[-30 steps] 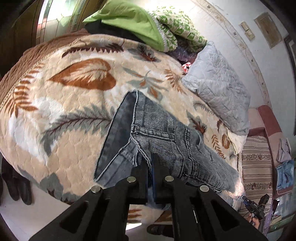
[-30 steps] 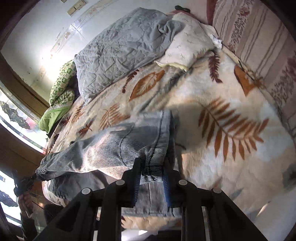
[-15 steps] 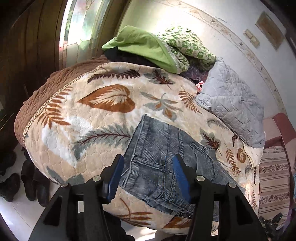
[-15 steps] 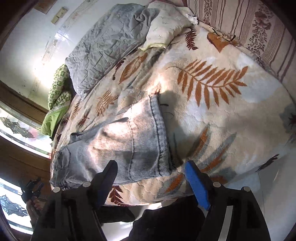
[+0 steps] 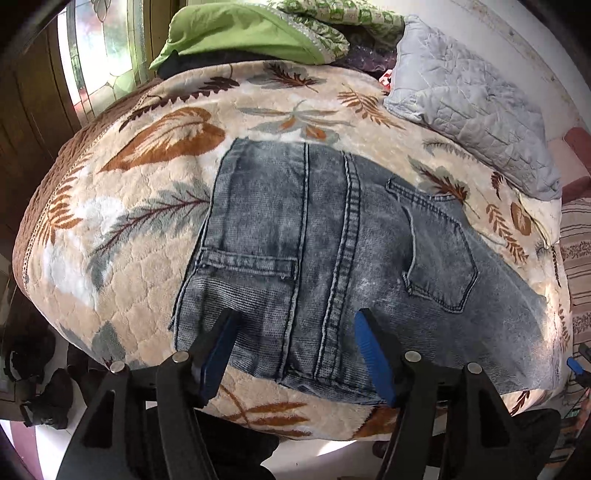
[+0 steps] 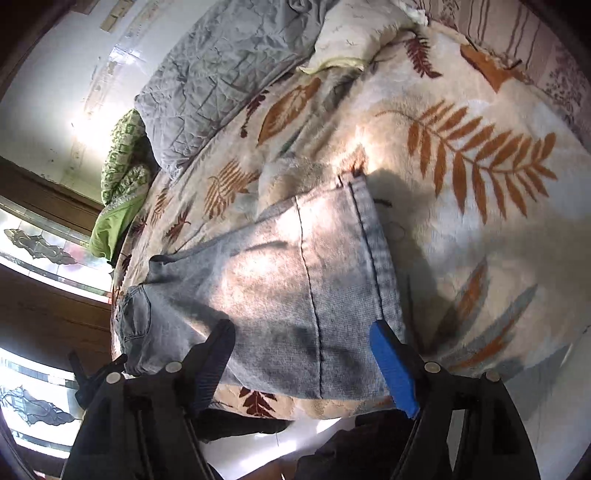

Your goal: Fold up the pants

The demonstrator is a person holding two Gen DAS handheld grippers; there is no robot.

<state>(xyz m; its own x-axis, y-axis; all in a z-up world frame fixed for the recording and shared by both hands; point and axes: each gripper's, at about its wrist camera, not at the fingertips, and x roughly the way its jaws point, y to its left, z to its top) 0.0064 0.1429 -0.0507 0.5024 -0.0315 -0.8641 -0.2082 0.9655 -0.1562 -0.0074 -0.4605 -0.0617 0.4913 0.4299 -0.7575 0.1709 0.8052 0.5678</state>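
Note:
Grey-blue jeans [image 5: 332,251] lie flat on the leaf-patterned blanket [image 5: 129,258], back pockets up, folded lengthwise. In the left wrist view my left gripper [image 5: 295,317] hovers over the near edge of the waist end. Its jaws are opening and the blue pads [image 5: 373,354] stand apart from the cloth. In the right wrist view the leg hems [image 6: 373,251] lie towards the right. My right gripper [image 6: 301,326] is open over the near edge of the jeans [image 6: 277,295] and holds nothing.
A grey quilted cover [image 5: 472,96] and green bedding [image 5: 240,33] lie at the far side of the bed. A cream pillow [image 6: 362,33] sits beyond the hems. Dark shoes [image 5: 40,373] stand on the floor at the left. The bed's front edge is just below both grippers.
Both grippers were shut on the jeans' near edge; they have let go and opened. The jeans now lie flat on the blanket. Both grippers have drawn back from the cloth.

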